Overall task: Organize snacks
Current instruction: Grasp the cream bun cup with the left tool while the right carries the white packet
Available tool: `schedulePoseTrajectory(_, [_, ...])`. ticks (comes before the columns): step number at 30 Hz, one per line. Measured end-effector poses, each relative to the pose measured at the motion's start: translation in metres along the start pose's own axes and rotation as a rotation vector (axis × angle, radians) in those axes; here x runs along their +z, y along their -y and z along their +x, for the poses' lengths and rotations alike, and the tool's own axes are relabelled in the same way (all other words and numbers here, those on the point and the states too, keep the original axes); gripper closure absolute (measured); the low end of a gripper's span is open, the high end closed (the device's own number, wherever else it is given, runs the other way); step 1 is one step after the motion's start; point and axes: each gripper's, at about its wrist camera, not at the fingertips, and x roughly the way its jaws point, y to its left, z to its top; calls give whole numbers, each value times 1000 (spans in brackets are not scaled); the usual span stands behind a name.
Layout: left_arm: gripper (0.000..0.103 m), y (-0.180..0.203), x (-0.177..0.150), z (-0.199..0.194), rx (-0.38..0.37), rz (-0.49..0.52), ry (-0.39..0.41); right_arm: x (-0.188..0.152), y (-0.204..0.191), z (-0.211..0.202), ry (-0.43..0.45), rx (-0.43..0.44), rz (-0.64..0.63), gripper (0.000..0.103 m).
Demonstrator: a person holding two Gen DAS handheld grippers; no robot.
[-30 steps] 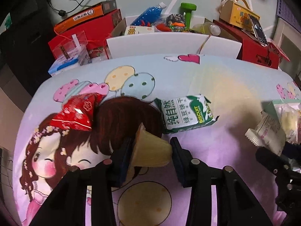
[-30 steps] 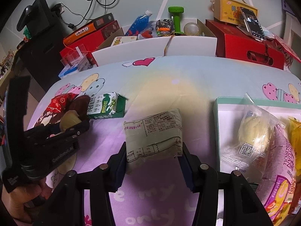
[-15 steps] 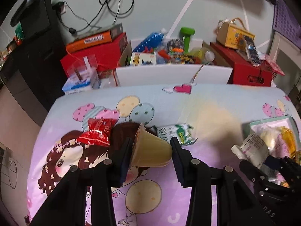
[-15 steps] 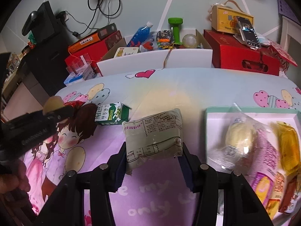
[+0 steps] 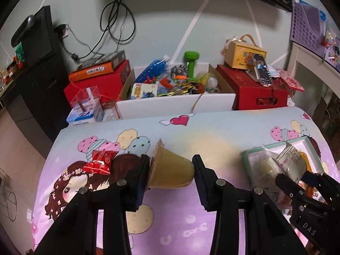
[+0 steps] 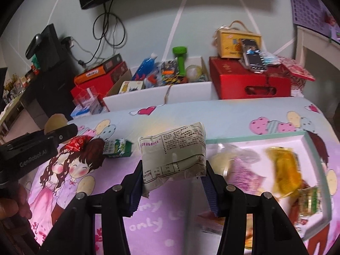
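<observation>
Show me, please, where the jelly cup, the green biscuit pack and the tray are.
jelly cup (image 5: 172, 171), left wrist view, on its side wall.
green biscuit pack (image 6: 118, 148), right wrist view, on its printed front.
tray (image 6: 250, 139), right wrist view, on its far rim.

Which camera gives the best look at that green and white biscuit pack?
The right wrist view: the biscuit pack lies in plain sight on the cartoon sheet. In the left wrist view I cannot find it; the jelly cup in the left gripper may hide it.

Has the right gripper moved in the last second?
Yes. The right gripper, shut on the white packet, has risen and shifted right toward the tray, away from the green biscuit pack.
</observation>
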Motion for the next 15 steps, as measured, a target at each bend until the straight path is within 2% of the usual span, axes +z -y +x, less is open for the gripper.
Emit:
schedulePoseTrajectory(10, [60, 51, 2, -8, -64, 91, 18, 3, 69, -22, 31, -117, 108, 49])
schedulePoseTrajectory(15, [60, 83, 4, -7, -122, 133, 16, 3, 104, -28, 31, -165, 179, 49])
